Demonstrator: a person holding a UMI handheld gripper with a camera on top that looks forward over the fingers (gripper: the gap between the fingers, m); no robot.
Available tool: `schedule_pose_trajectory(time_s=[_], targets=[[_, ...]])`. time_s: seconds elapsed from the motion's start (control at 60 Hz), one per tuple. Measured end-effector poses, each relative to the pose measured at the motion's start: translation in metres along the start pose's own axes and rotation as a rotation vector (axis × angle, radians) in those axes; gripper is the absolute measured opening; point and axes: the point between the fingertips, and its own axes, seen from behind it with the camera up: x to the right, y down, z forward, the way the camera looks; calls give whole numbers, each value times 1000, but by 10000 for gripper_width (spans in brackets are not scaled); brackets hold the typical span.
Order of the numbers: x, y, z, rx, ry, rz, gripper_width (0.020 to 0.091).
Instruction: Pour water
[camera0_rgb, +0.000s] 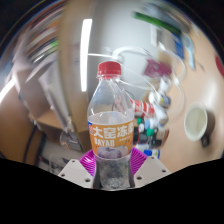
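The gripper (113, 172) has two white fingers (76, 171) with purple pads (91, 166) on the inside. A water bottle (111, 125) stands right between them. The pads sit tight against the bottom part of the bottle on both sides, with no gap showing, so the gripper is closed on it and holds it.

The bottle is clear plastic and stands straight up along the fingers. It has a red cap (110, 68) on top, and the cap is on. An orange label (110, 133) with white letters goes around its middle. The bottle looks mostly see-through, and I cannot tell how much water is inside it.

Beyond the bottle the room looks tipped over to one side. Behind the bottle and to its right is a table (175, 125) with many small, colourful things on it. They are blurry, so I cannot tell what each one is. Further to the right, near the table's edge, is a pale round bowl (196, 123).

Up above, a long bright light (86, 42) shines on the ceiling. The walls behind are pale and fuzzy.
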Motion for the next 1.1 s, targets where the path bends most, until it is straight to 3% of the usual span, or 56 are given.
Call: schedule_pose_trajectory(time_s=[0.133, 0.217, 0.3, 0.317, 0.433, 0.583, 0.767, 0.85, 0.983, 1.1], targets=[[-61, -109, -47, 183, 85, -732, 408], [-55, -198, -89, 378, 261, -1079, 407], [-8, -248, -127, 464, 470, -1252, 410], [-2, -271, -148, 464, 486, -1282, 410], [110, -295, -166, 409, 666, -1290, 421], [196, -289, -175, 273, 692, -1257, 482], [243, -274, -178, 213, 683, -1267, 494], [240, -273, -180, 267, 627, -1269, 494], [240, -274, -180, 275, 629, -1259, 495], [245, -277, -181, 246, 683, -1248, 568]])
